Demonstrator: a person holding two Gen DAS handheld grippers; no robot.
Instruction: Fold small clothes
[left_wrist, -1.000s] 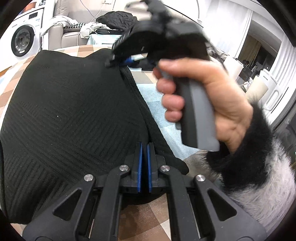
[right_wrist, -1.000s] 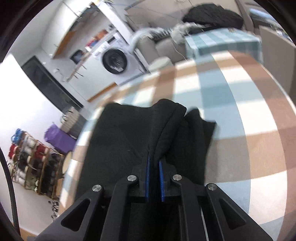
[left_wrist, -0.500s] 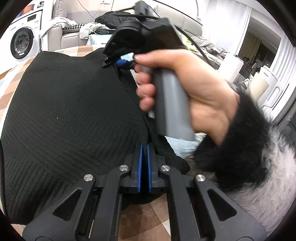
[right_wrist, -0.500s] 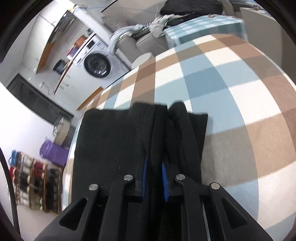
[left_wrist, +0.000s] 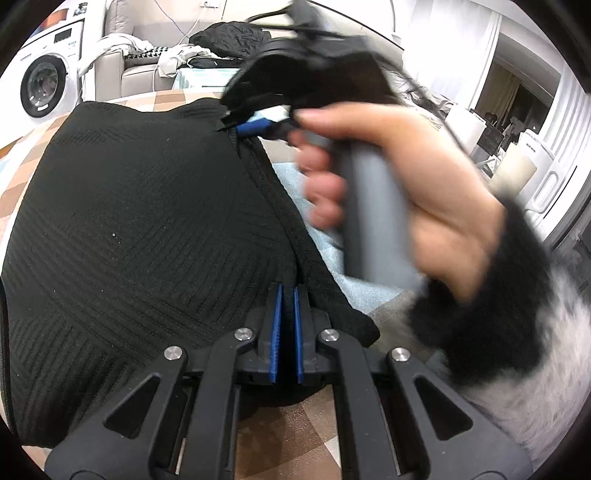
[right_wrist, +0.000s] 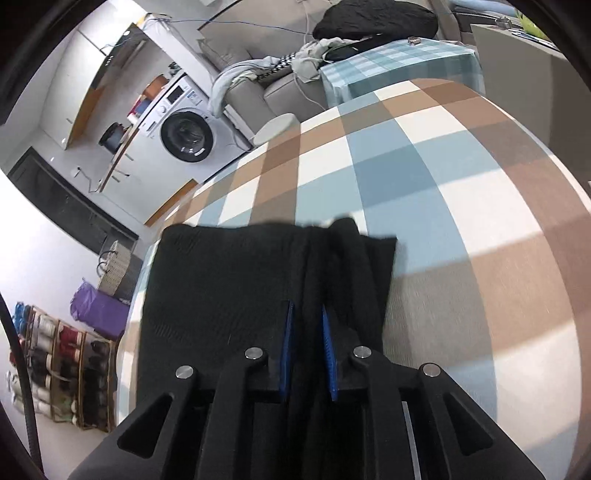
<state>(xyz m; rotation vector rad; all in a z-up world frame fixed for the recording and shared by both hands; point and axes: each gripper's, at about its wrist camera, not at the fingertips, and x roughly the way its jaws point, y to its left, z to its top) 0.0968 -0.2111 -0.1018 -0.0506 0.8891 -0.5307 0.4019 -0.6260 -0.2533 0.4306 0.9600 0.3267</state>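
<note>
While no writing reads, left tool (left_wrist: 287, 295) clamped on black garment (left_wrist: 140, 236), right tool (right_wrist: 306, 325) opening, fold between its pads.

- My left wrist view looks down-forward along its claw, close over the black garment (left_wrist: 140, 229), with the checked tablecloth (left_wrist: 295, 417) beneath.
- My right wrist view does likewise; both share that garment, cloth and the washing machine (right_wrist: 186, 134) beyond.
</note>
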